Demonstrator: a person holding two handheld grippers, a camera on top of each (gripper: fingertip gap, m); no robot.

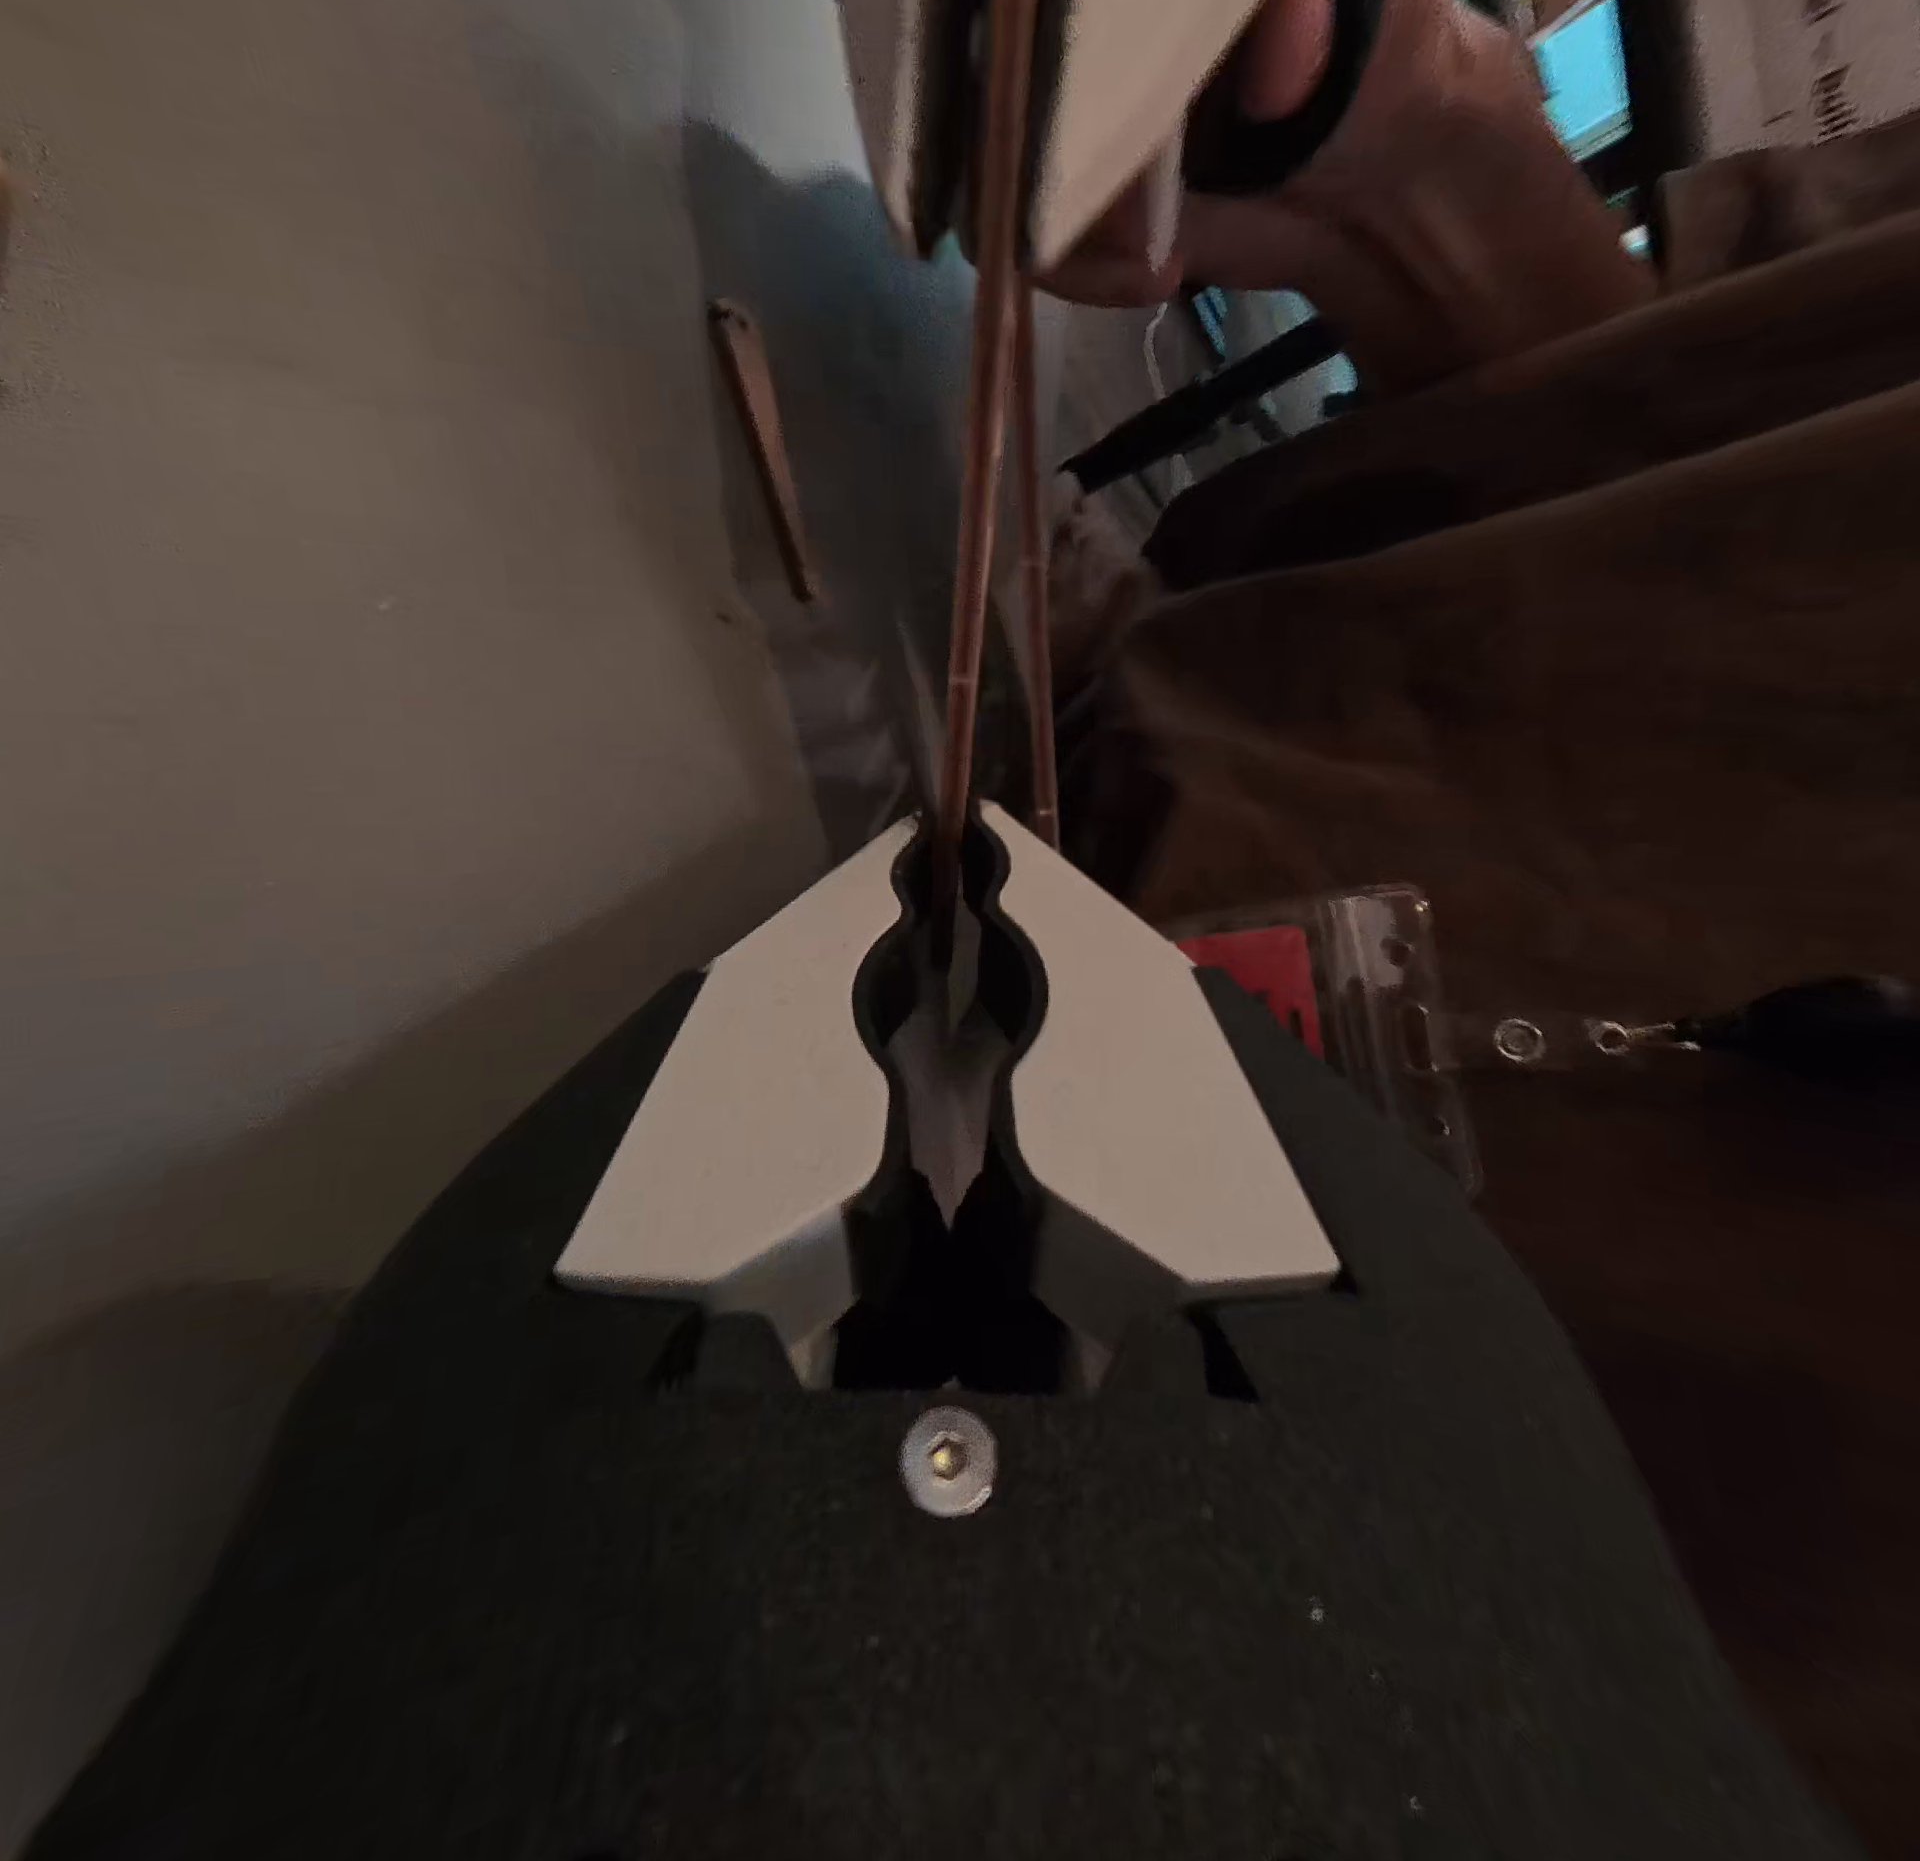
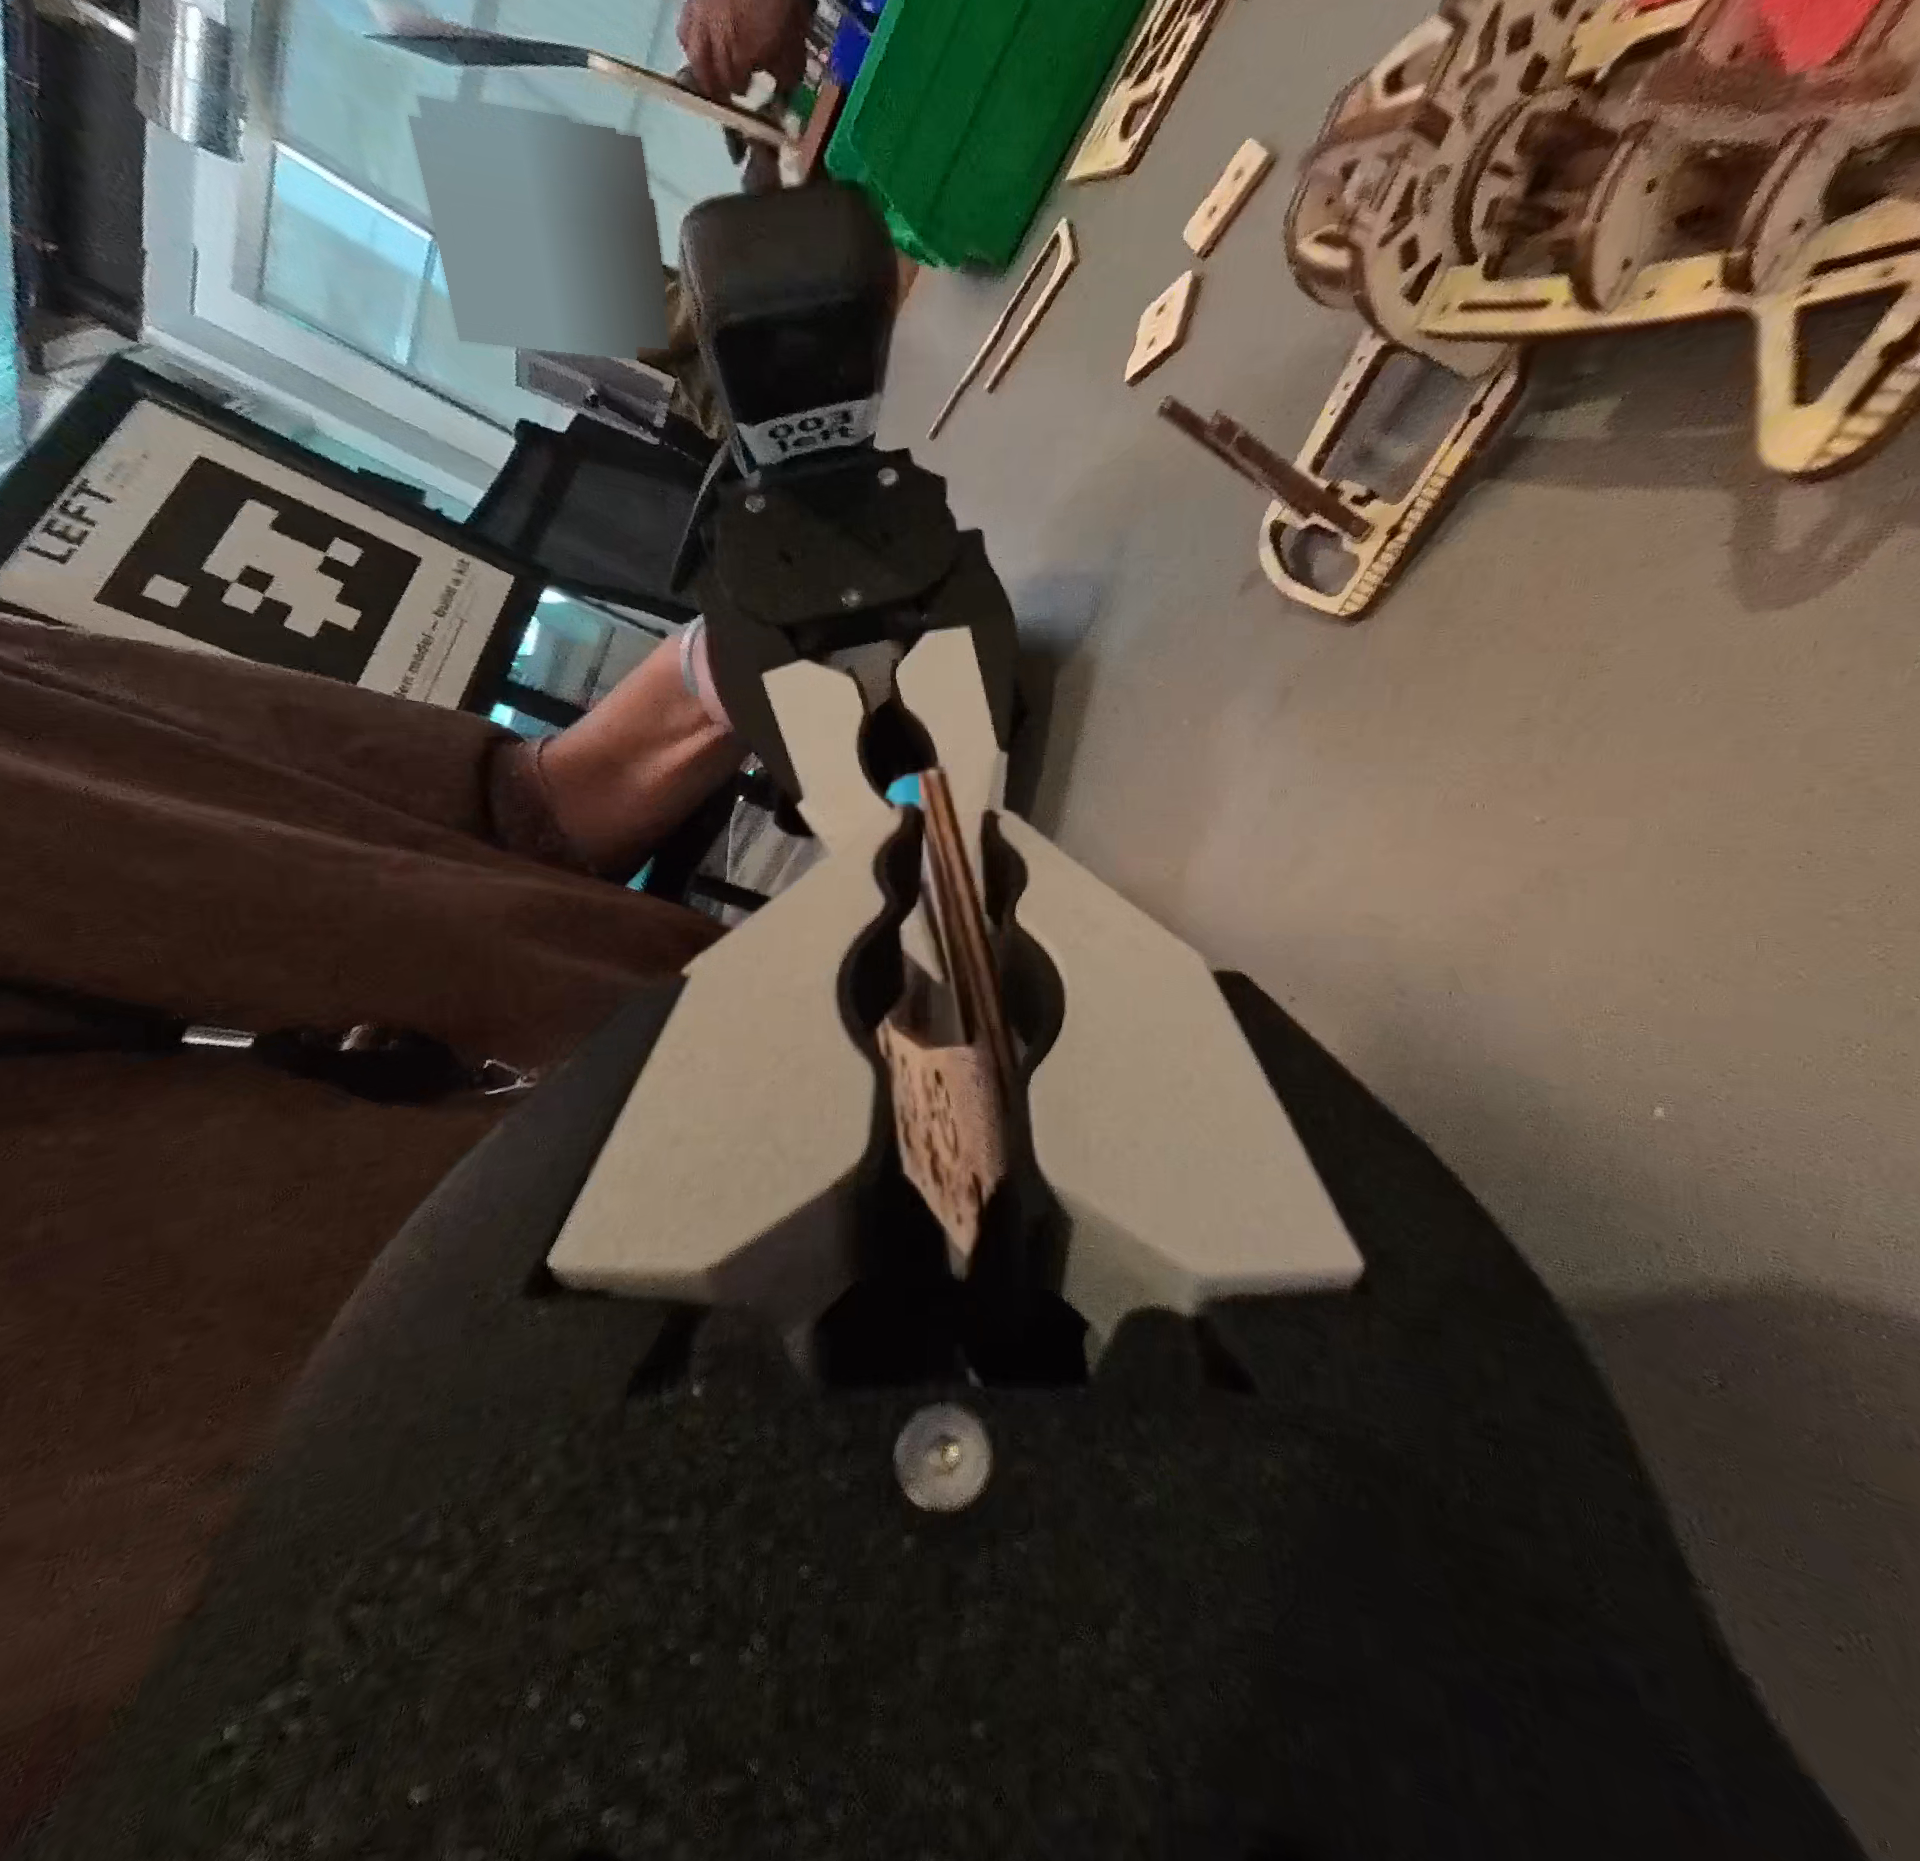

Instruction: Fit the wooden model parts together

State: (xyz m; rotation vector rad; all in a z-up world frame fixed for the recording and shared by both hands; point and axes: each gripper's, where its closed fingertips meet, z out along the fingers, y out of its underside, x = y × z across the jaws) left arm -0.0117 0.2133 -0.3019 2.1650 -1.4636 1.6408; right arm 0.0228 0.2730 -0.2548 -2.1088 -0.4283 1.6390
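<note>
- The grey desk (image 2: 1455, 928) carries the largest thing, a partly built wooden model vehicle (image 2: 1558, 211) with a red part on top, lying far from both tools
- A green bin (image 2: 966, 86) stands at the desk's far edge, with loose wooden pieces (image 2: 1164, 325) between it and the model
- The right tool (image 2: 940, 845) is closed on thin wooden model parts (image 2: 961, 938), seen edge-on between its white fingers (image 2: 727, 1115)
- The left tool (image 1: 951, 835), tip to tip with the right tool, is closed on the other end of the same thin wooden parts, held in the air beside the desk
- A brown sleeve (image 1: 1507, 616) fills the side
</note>
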